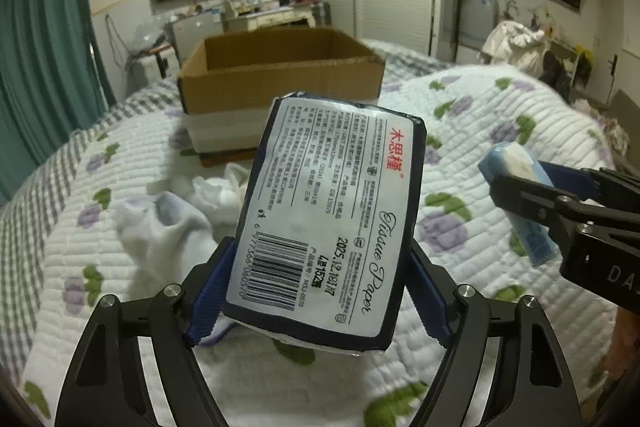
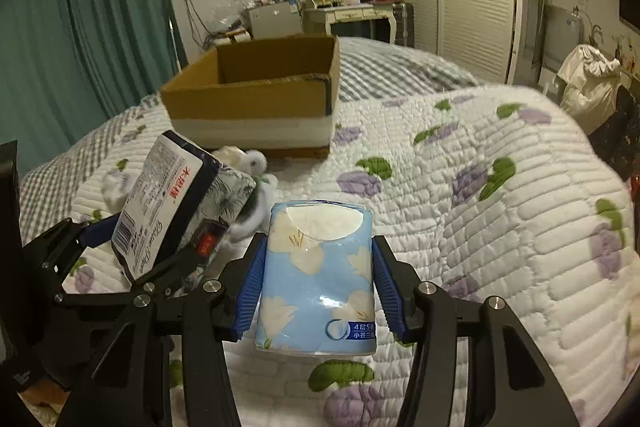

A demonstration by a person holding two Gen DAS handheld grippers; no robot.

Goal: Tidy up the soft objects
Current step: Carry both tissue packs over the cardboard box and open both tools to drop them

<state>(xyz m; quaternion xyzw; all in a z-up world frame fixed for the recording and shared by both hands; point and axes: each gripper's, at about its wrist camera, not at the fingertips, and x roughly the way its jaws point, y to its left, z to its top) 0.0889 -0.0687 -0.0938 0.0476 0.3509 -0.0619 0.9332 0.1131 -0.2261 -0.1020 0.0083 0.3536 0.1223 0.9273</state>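
The cardboard box (image 1: 280, 67) stands on the bed (image 1: 500, 131), well behind both packs. The left gripper (image 1: 320, 275) holds the tissue pack (image 1: 328, 219) above the bed between its jaws. To its right, the right gripper (image 2: 318, 283) holds the smaller tissue pack (image 2: 320, 275) (also off the bed). A heap of socks (image 1: 176, 215) lies on the bed between the box and the left gripper, left of the tissue pack.
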